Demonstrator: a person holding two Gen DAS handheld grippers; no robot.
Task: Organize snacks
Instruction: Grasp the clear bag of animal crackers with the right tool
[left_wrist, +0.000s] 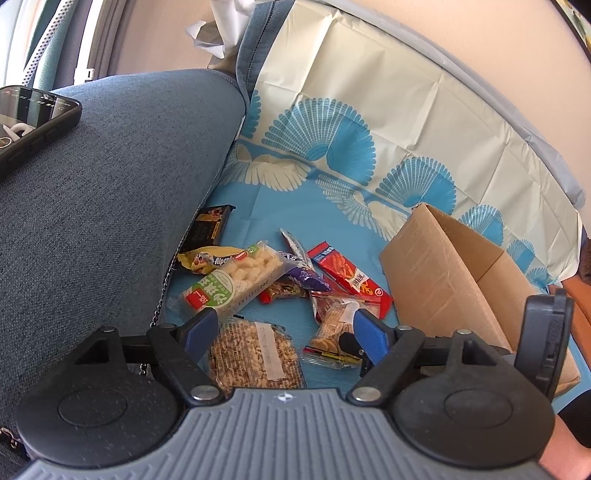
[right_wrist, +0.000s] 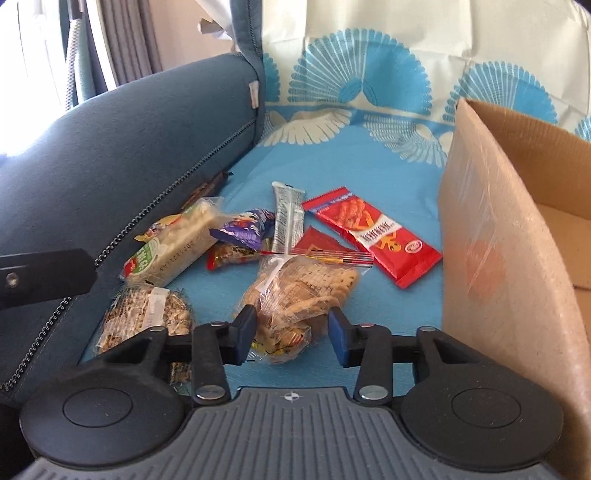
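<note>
Your biggest piece is the one blue sofa armrest (left_wrist: 110, 192) on the left, with one dark phone (left_wrist: 33, 122) lying on its top. Under everything spreads one blue-and-cream patterned cloth (left_wrist: 332, 206). On the right stands one open cardboard box (right_wrist: 491, 236), its near wall upright and its long side running away from you.

The snacks lie in a loose pile on the cloth between armrest and box. You can count about nine packets. One green-labelled rice-cracker pack (left_wrist: 236, 282) lies with its long axis slanting up to the right, resting on one yellow candy bag (left_wrist: 207, 260). One red biscuit-stick pack (right_wrist: 373, 234) points from upper left to lower right, near the box. One clear cookie bag (right_wrist: 303, 295) sits in the front middle, its sealed end toward the far side. One nut-brittle pack (left_wrist: 255, 356) lies flat at the near left. One purple packet (right_wrist: 245, 230), one slim silver stick (right_wrist: 286, 218) standing almost straight away from you, and one small red wrapper (right_wrist: 231, 256) cluster in the centre. One dark packet (left_wrist: 210, 223) is tucked against the armrest.

Your left gripper (left_wrist: 282, 332) hangs above the near snacks with its jaws spread wide, holding nothing. Your right gripper (right_wrist: 291, 334) has its jaws partly spread to either side of the cookie bag's near end; the left pad touches the plastic, but you cannot tell whether the right pad presses it.
</note>
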